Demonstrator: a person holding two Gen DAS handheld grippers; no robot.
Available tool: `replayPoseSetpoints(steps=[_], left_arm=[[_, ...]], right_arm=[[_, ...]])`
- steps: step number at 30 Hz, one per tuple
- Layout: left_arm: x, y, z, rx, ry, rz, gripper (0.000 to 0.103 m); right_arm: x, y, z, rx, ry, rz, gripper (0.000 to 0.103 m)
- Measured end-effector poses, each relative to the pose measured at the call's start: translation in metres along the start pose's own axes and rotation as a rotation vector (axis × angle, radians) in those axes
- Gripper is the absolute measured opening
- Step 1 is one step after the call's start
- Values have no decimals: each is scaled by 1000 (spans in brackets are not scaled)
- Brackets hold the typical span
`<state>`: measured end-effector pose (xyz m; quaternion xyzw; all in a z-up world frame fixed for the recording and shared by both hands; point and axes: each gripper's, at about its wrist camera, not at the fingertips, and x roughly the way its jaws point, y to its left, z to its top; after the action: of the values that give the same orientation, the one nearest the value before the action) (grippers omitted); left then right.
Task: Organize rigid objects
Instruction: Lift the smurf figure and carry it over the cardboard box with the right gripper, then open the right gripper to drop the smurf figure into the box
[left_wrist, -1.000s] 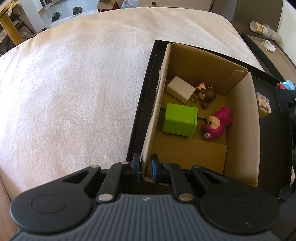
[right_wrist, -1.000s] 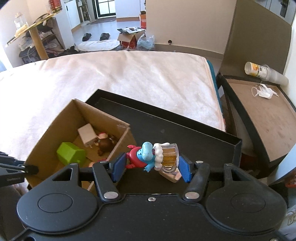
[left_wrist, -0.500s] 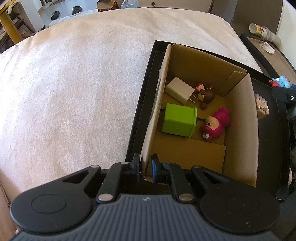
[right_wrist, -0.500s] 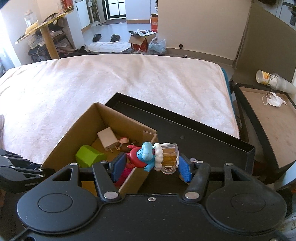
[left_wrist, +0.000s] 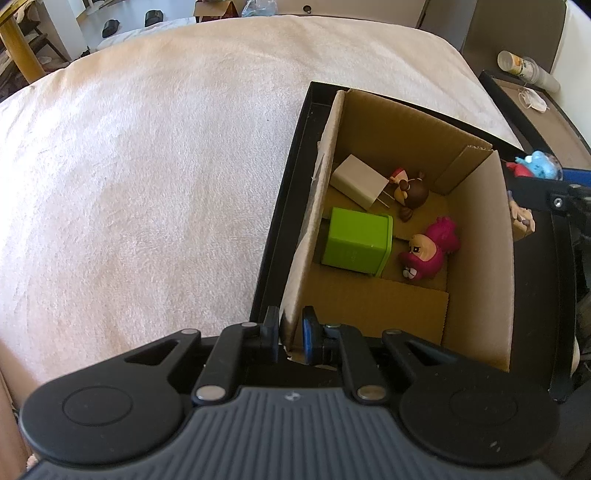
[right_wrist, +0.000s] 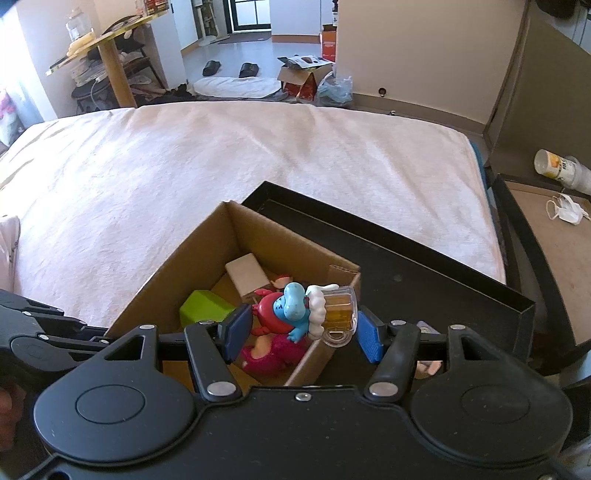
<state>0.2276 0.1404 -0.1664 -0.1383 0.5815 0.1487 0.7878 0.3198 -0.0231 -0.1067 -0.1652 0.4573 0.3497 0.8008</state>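
Right claw (right_wrist: 301, 328) is closed on a blue figure (right_wrist: 295, 308) above the cardboard box (right_wrist: 177, 269), whose near wall is pinched by the left claw (left_wrist: 290, 332)

A lived-in home bedroom: a bed (right_wrist: 258, 166) under a pale plush blanket fills the view, with slippers (right_wrist: 229, 68) on the floor at 12 o'clock, a cluttered wooden shelf (right_wrist: 107, 55) at 10 o'clock, and an open doorway beyond.
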Motion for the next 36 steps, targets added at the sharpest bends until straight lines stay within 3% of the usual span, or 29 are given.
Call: replayPoseSetpoints(steps=[21,28,36], left_arm=[[-1,2,0,-3,0,-10,12],[-1,2,1,0,2,-8,12],[-1,0,1,4,3,-8,12]], right_arm=[[17,37,6,-37,28,60,61],[12,29,8,-12,-1,62,62],[8,-13,-2,50,3,14,62]])
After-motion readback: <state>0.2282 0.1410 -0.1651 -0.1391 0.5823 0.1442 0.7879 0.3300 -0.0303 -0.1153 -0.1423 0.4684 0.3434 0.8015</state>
